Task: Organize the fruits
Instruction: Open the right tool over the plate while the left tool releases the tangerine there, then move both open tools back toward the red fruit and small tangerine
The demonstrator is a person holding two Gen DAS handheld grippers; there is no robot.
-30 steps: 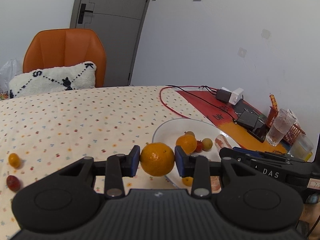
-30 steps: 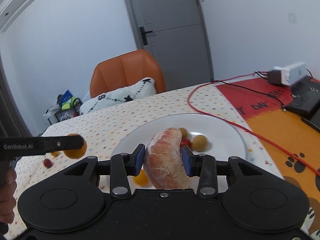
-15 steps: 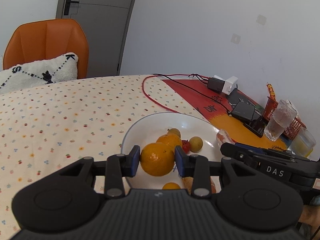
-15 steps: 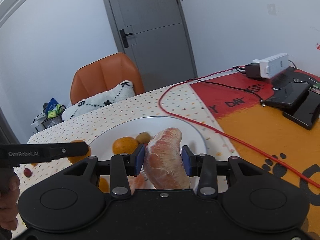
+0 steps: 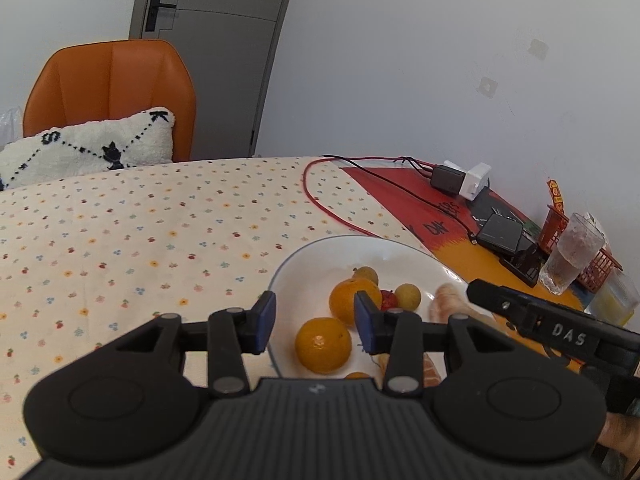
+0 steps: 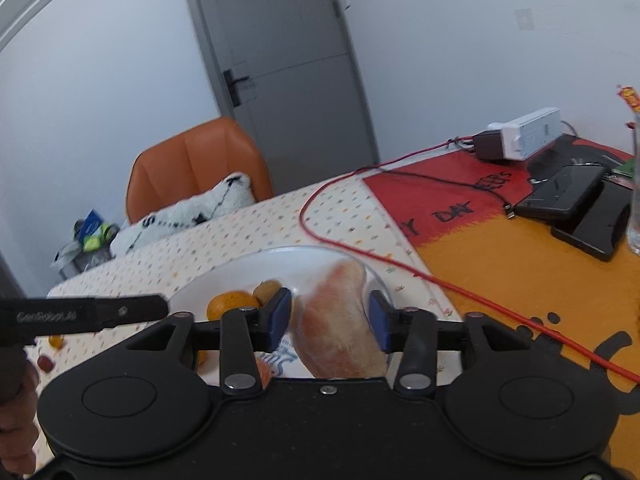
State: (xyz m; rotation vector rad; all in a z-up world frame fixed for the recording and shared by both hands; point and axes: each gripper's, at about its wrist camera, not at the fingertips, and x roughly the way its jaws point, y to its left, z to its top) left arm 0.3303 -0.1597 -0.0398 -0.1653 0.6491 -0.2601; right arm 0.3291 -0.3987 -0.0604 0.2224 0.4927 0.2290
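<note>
The right wrist picture is smeared by motion: the pomelo piece (image 6: 336,320) in the lower middle has soft edges, and its lower end is hidden behind the gripper body. An orange slice (image 6: 264,372) just left of it shows only as a sliver. At the left edge, a hand (image 6: 16,424) is cut off. In the left wrist picture, the lowest orange fruit (image 5: 357,376) on the plate (image 5: 320,256) is nearly all hidden. At the right edge, a yellow cup (image 5: 616,300) is blurred and cropped.

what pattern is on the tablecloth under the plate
Cream tablecloth with small multicoloured flower dots; clearest in the left wrist view.
</note>
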